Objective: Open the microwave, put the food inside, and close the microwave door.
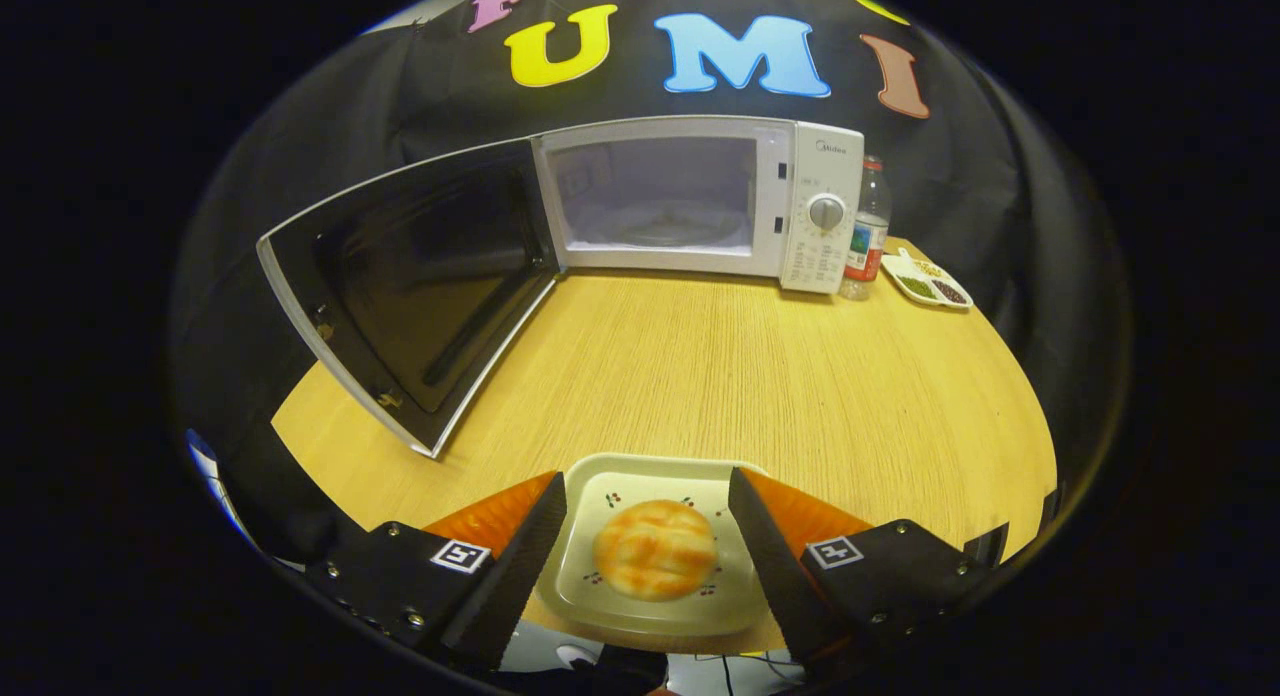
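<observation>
Gripper view: fingers (pixel 648 516) spread around plate (pixel 600 596) holding bun (pixel 655 549); microwave (pixel 700 191) open.

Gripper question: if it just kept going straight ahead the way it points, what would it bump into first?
The gripper is open around the plate with the bun. Ahead lies bare table, then probably the open microwave, though depth is hard to judge.

Bare table (pixel 760 376) ahead of claw (pixel 645 511), microwave (pixel 700 196) cavity unobstructed, door (pixel 410 286) swung wide left
</observation>
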The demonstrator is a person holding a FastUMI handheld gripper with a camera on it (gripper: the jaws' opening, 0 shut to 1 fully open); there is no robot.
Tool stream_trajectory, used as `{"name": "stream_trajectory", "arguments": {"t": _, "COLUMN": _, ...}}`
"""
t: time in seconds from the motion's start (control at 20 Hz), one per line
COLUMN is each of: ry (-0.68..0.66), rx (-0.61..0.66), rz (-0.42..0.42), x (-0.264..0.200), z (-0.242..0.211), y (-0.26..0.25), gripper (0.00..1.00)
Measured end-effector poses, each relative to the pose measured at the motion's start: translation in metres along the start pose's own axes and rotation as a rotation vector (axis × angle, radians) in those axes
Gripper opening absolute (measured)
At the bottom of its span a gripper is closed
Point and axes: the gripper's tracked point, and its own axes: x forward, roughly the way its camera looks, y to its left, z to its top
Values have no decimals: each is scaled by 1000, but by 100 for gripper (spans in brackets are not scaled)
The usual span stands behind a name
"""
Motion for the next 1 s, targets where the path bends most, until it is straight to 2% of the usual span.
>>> {"name": "stream_trajectory", "arguments": {"t": 0.35, "ry": 123, "rx": 16, "rz": -16, "x": 13, "z": -33, "y": -6, "gripper": 99}}
{"name": "stream_trajectory", "arguments": {"t": 0.7, "ry": 192, "rx": 24, "rz": -3, "x": 21, "z": -48, "y": -2, "gripper": 99}}
{"name": "stream_trajectory", "arguments": {"t": 0.75, "ry": 189, "rx": 28, "rz": -2, "x": 22, "z": -48, "y": 0, "gripper": 98}}
{"name": "stream_trajectory", "arguments": {"t": 0.85, "ry": 200, "rx": 33, "rz": -5, "x": 21, "z": -49, "y": 1, "gripper": 84}}
{"name": "stream_trajectory", "arguments": {"t": 0.9, "ry": 200, "rx": 39, "rz": 9, "x": 20, "z": -46, "y": 3, "gripper": 83}}
{"name": "stream_trajectory", "arguments": {"t": 0.95, "ry": 187, "rx": 48, "rz": 16, "x": 20, "z": -42, "y": 6, "gripper": 76}}
{"name": "stream_trajectory", "arguments": {"t": 1.0, "ry": 167, "rx": 58, "rz": 26, "x": 19, "z": -35, "y": 8, "gripper": 76}}
